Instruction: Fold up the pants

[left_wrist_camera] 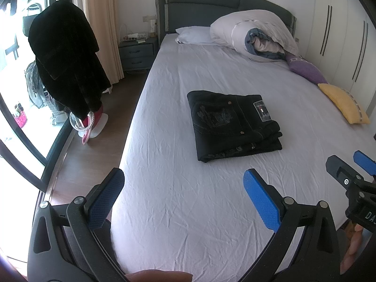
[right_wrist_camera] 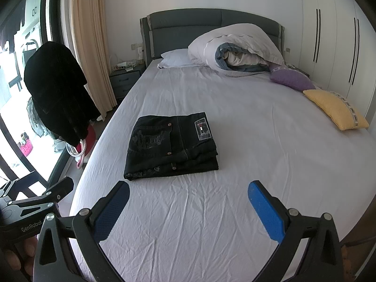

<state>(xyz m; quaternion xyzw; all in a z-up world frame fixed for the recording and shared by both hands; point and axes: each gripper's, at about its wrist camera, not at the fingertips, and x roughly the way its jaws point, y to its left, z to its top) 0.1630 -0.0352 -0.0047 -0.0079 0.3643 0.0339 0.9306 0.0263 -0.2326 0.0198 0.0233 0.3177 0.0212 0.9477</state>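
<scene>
Black jeans (left_wrist_camera: 232,125) lie folded into a compact rectangle on the white bed sheet (left_wrist_camera: 178,211), back pocket and waist label facing up; they also show in the right wrist view (right_wrist_camera: 172,146). My left gripper (left_wrist_camera: 183,178) is open and empty, held above the near part of the bed, short of the jeans. My right gripper (right_wrist_camera: 188,188) is open and empty too, just in front of the jeans' near edge. The right gripper also shows at the right edge of the left wrist view (left_wrist_camera: 347,164).
A rolled duvet (right_wrist_camera: 237,47), a white pillow (right_wrist_camera: 176,58), a purple cushion (right_wrist_camera: 291,80) and a yellow cushion (right_wrist_camera: 336,109) lie at the head and right side of the bed. A black coat (left_wrist_camera: 65,58) hangs left, by the window. A nightstand (left_wrist_camera: 137,54) stands beside the headboard.
</scene>
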